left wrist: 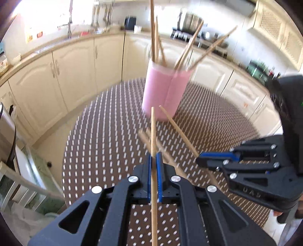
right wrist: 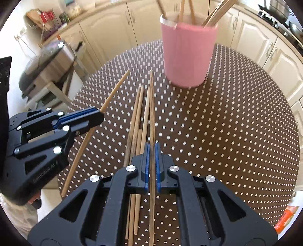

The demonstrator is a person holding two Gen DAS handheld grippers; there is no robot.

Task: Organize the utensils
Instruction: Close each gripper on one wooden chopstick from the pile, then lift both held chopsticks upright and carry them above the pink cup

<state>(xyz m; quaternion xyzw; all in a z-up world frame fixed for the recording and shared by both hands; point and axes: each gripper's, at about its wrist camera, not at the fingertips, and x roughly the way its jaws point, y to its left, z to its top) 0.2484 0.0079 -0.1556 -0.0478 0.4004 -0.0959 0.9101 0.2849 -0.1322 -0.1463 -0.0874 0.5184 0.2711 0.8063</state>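
We're gripping one chopstick (left wrist: 153,151) in the left gripper (left wrist: 155,177) and another (right wrist: 151,117) in the right gripper (right wrist: 151,166), jaws pinched tight, short of the pink cup (right wrist: 188,53); thin sticks risk pivoting and missing its rim.

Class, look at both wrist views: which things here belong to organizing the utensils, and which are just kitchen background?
Part of the job:
pink cup holding chopsticks
loose chopsticks on the table
left gripper, shut on a chopstick
right gripper, shut on a second chopstick

Just background:
dotted tablecloth
cream cabinets
stove
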